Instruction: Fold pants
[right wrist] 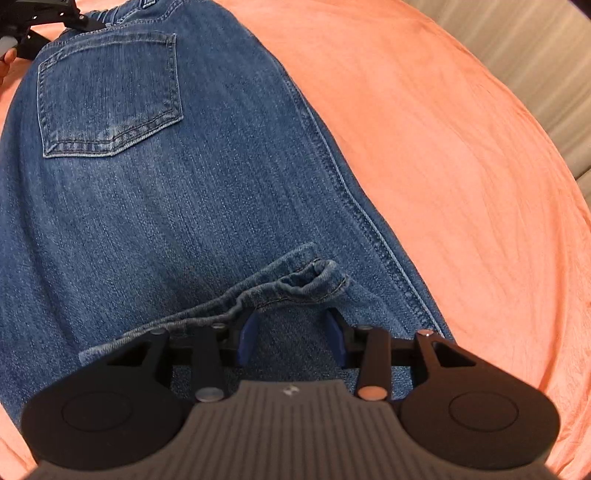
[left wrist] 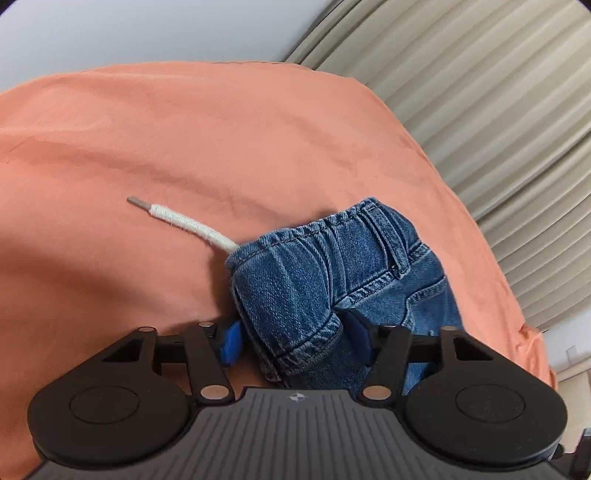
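Blue denim pants [right wrist: 147, 206] lie spread on an orange sheet [right wrist: 443, 166], back pocket [right wrist: 110, 96] facing up. My right gripper [right wrist: 291, 334] hovers over the seat area. A crumpled leg hem [right wrist: 295, 284] is bunched across its blue fingertips, which are shut on it. In the left wrist view the gathered waistband [left wrist: 314, 266] stands up in a thick fold between the blue pads of my left gripper [left wrist: 295, 341], which press on it from both sides. A white drawstring [left wrist: 184, 221] trails out to the left. The left gripper [right wrist: 55, 22] also shows at the waistband in the right wrist view.
The orange sheet [left wrist: 184, 129] covers a soft, bed-like surface and reaches past the pants on every side. Pleated beige curtains [left wrist: 498, 92] hang beyond its right edge, and a pale wall [left wrist: 147, 29] stands behind it.
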The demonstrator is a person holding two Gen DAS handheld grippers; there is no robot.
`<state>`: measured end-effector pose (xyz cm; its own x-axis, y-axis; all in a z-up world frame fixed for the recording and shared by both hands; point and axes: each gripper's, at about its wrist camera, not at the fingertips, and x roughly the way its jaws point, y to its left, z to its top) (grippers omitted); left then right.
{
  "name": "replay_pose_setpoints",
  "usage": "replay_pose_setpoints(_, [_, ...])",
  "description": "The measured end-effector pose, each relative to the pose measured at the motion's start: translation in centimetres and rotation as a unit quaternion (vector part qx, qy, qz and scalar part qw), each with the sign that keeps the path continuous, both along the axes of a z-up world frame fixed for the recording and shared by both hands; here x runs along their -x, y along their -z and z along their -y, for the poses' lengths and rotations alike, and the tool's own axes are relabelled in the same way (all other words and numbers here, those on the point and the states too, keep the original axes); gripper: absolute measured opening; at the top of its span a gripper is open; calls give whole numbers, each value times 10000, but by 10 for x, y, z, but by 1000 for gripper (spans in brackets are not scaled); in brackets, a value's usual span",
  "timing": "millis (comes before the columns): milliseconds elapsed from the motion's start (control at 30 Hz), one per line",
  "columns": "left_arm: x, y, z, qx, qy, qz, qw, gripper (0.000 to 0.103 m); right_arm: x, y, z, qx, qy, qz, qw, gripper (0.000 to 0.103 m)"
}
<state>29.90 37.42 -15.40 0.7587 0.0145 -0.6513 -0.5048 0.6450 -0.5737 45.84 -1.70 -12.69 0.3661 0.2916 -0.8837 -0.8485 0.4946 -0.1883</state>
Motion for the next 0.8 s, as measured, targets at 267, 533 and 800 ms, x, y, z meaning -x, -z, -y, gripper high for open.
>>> replay_pose_setpoints(267, [-24,-17,11,-518,-188,-723,9959,33,1,0,-10,83,302,11,9995,37])
replay_pose_setpoints(533, [-1,-102,55,-1400,24,-108,9901,22,17,-27,10,-272,759,267,9964,48])
replay_pose_setpoints(800, [10,-212,161,-2163,706,1017,9685,21,45,-59,81,-1095,1186,-107,9868,49])
